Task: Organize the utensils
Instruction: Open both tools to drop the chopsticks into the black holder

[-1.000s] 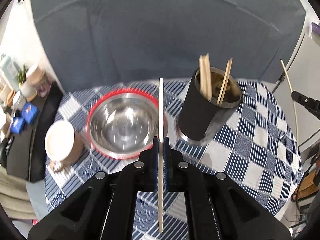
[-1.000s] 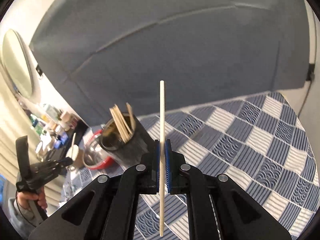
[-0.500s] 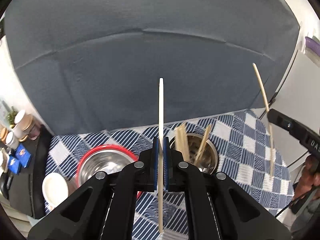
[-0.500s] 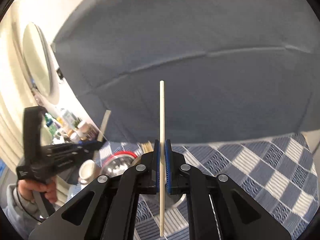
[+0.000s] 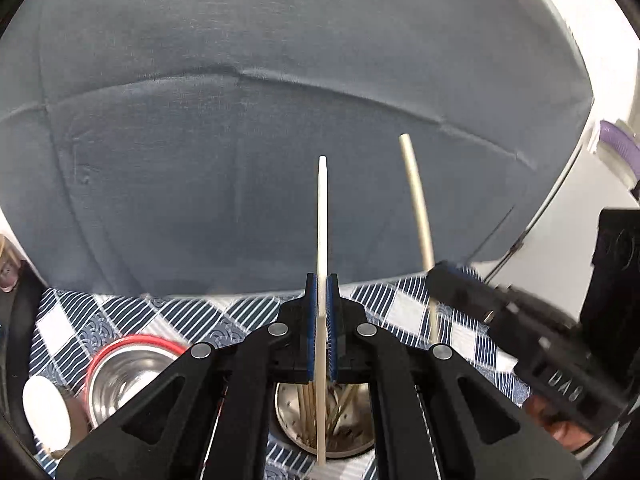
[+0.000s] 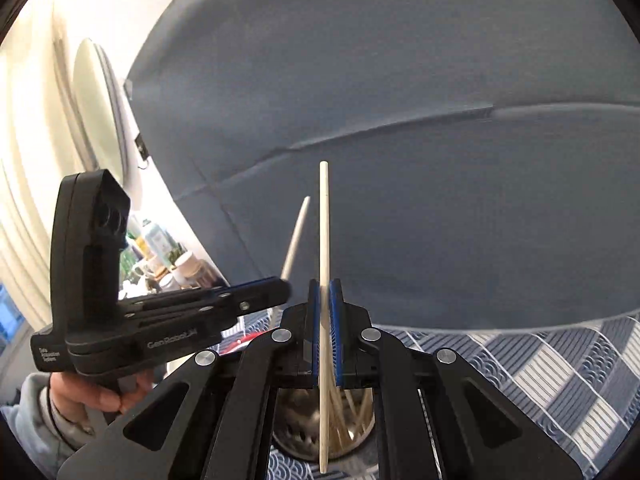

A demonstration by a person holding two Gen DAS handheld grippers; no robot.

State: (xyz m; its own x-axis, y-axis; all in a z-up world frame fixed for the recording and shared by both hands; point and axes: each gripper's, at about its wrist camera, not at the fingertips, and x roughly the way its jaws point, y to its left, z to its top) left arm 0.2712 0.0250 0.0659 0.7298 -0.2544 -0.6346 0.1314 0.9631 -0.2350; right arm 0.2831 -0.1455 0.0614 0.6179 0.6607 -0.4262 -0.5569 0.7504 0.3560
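Observation:
My left gripper [image 5: 322,286] is shut on a pale wooden chopstick [image 5: 322,220] that stands upright between its blue pads. Its lower end hangs over the open mouth of the metal utensil holder [image 5: 286,408], which holds several chopsticks. My right gripper [image 6: 324,290] is shut on a second chopstick [image 6: 324,220], also upright over the same holder [image 6: 362,412]. Each gripper shows in the other's view: the right one [image 5: 436,276] with its chopstick [image 5: 416,200], the left one [image 6: 282,290] with its chopstick [image 6: 296,236].
A steel bowl with a red rim [image 5: 120,380] and a white-lidded cup [image 5: 46,412] stand left of the holder on the blue-and-white checked tablecloth [image 5: 404,308]. A grey-blue sofa back [image 5: 240,140] rises behind the table. Bottles and jars [image 6: 168,256] crowd a shelf at the left.
Both grippers have risen and closed in over the utensil holder, which now lies directly below their fingers. Both chopsticks stay clamped and upright. The grippers are now close together.

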